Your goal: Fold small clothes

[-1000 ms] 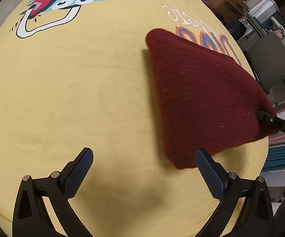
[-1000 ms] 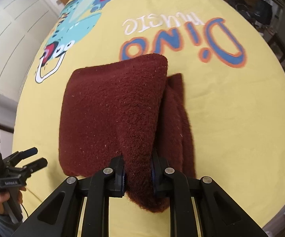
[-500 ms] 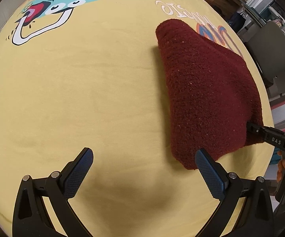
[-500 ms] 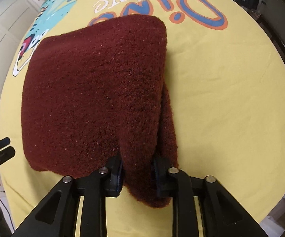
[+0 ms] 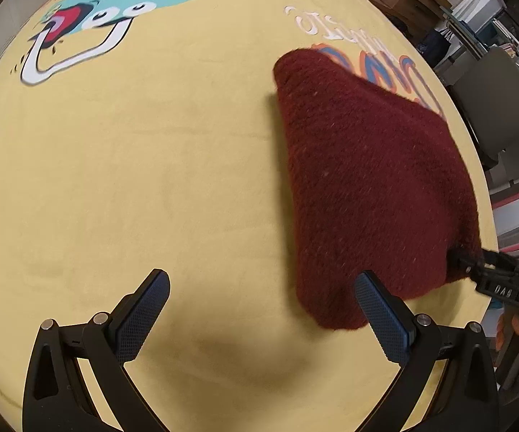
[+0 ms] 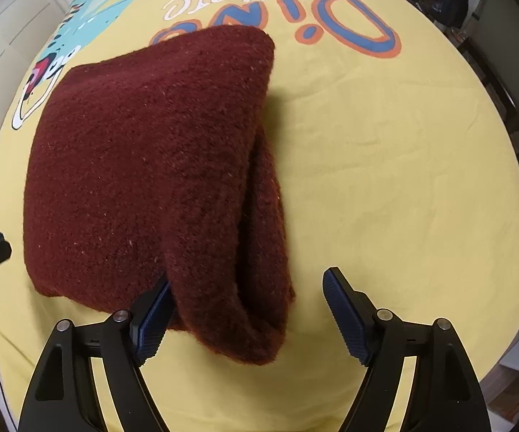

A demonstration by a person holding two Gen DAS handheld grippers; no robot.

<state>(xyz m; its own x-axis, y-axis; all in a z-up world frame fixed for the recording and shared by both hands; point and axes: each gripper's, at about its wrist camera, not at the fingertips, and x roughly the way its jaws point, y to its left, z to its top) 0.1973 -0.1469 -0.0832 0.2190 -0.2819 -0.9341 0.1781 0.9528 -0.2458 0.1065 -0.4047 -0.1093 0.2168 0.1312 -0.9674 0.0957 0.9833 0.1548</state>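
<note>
Between the spreading fingers of the right gripper point(image 6: 248, 309) sits the near fold of the dark red knit garment point(image 6: 151, 165); the jaws are opening, the left pad against the wool, the right one clear of it. The garment lies folded on a yellow cloth point(image 6: 385, 180) printed with a dinosaur and lettering. The left gripper point(image 5: 259, 316) hangs wide apart over bare cloth, holding nothing, its right finger just beside the garment's corner.

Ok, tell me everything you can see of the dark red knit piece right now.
The dark red knit piece looks like thick, fuzzy wool. It lies folded on the yellow printed cloth, its top layer doubled over lower layers that show along its right edge, covering part of the orange and blue lettering. The right gripper is opening around the near folded corner; its left pad sits against the fabric, the right pad apart. The left gripper is open, holding nothing.
</note>
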